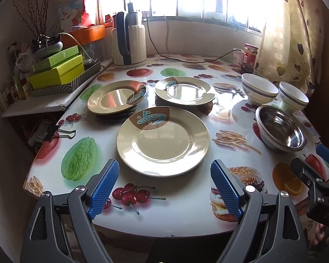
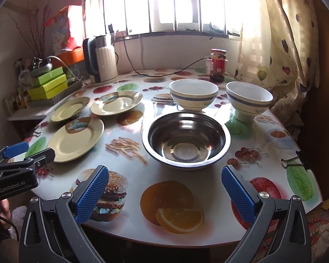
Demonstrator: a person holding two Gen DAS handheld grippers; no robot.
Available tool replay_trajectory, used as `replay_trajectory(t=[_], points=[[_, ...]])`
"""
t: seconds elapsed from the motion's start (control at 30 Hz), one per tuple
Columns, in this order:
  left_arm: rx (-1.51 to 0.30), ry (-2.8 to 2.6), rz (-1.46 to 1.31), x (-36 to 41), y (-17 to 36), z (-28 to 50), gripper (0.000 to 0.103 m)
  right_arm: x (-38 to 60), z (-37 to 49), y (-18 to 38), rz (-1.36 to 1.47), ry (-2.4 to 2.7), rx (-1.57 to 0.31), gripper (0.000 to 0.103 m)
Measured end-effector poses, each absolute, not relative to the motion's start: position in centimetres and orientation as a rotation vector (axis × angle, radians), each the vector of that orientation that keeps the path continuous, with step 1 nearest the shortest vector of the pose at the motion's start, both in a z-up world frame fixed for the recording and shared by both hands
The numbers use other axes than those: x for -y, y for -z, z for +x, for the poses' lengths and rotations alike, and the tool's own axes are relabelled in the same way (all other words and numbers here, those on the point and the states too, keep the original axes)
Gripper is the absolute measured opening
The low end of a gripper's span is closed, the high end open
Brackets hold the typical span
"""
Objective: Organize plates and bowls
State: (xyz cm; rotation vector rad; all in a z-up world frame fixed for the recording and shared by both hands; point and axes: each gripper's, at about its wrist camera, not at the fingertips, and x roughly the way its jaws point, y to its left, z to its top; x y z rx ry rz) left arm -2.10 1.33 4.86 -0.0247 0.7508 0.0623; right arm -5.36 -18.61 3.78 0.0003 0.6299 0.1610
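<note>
Three cream plates with a blue-and-brown mark lie on the fruit-print table: a near plate point(image 1: 162, 140) point(image 2: 75, 139), a far-left plate point(image 1: 117, 96) point(image 2: 70, 109) and a far-right plate point(image 1: 185, 90) point(image 2: 117, 102). A steel bowl point(image 2: 186, 139) point(image 1: 280, 128) sits on the right, with two white blue-banded bowls behind it, one to the left point(image 2: 193, 94) point(image 1: 259, 88) and one to the right point(image 2: 249, 99) point(image 1: 293, 98). My left gripper point(image 1: 164, 175) stands open just short of the near plate. My right gripper point(image 2: 165, 180) stands open just short of the steel bowl. Both hold nothing.
A kettle point(image 1: 129, 39) and its cord stand at the back. A red-lidded jar point(image 2: 218, 64) is at the back right by the curtain point(image 2: 280, 43). Green boxes point(image 1: 59, 70) are stacked on a side shelf at left. Binder clips point(image 1: 59, 132) grip the table edge.
</note>
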Motion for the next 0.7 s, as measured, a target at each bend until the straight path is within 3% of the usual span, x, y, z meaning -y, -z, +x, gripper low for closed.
replay_trajectory(t=[0.4, 0.6, 0.7], points=[[-0.766, -0.104, -0.125, -7.0, -6.2, 0.2, 0.086, 15.0, -1.3, -6.0, -0.026, -0.284, -0.621, 0.103], [-0.754, -0.131, -0.163, -10.2, -7.3, 2.3, 0.08, 12.2, 1.9, -7.6, -0.037, -0.346, -0.628, 0.103], [-0.756, -0.144, -0.177, -11.7, -7.7, 3.5, 0.077, 10.8, 4.0, -8.3, -0.007, -0.405, -0.654, 0.091]])
